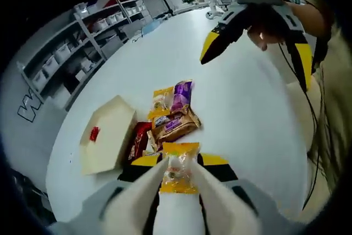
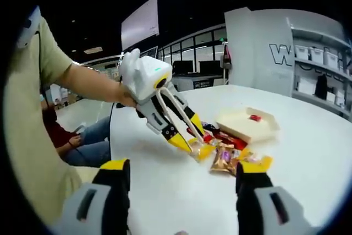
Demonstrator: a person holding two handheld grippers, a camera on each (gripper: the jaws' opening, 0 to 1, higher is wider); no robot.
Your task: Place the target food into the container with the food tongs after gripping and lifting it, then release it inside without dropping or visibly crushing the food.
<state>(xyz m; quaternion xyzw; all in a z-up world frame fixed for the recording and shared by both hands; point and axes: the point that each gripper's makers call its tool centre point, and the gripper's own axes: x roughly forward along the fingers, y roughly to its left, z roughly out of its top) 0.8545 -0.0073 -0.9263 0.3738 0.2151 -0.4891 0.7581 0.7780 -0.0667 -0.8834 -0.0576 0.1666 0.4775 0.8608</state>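
Observation:
My left gripper [image 1: 180, 160] is shut on white food tongs [image 1: 212, 196], and the tong tips pinch a yellow snack packet [image 1: 179, 173]. In the right gripper view the same left gripper [image 2: 188, 133] holds that yellow packet [image 2: 201, 148] low over the table, beside the snack pile [image 2: 231, 157]. The cream container [image 1: 110, 147] lies left of the pile [image 1: 173, 115] with a small red piece [image 1: 94, 134] in it. The container [image 2: 242, 126] also sits behind the pile. My right gripper [image 2: 181, 175] is open and holds nothing; it also hangs high above the table [image 1: 257, 53].
The white round table [image 1: 242, 119] carries everything. Grey shelving with bins [image 1: 82, 42] stands beyond its far left edge. The person's arm and shirt [image 2: 38, 114] take up the left side, and another seated person [image 2: 82, 138] is behind the table.

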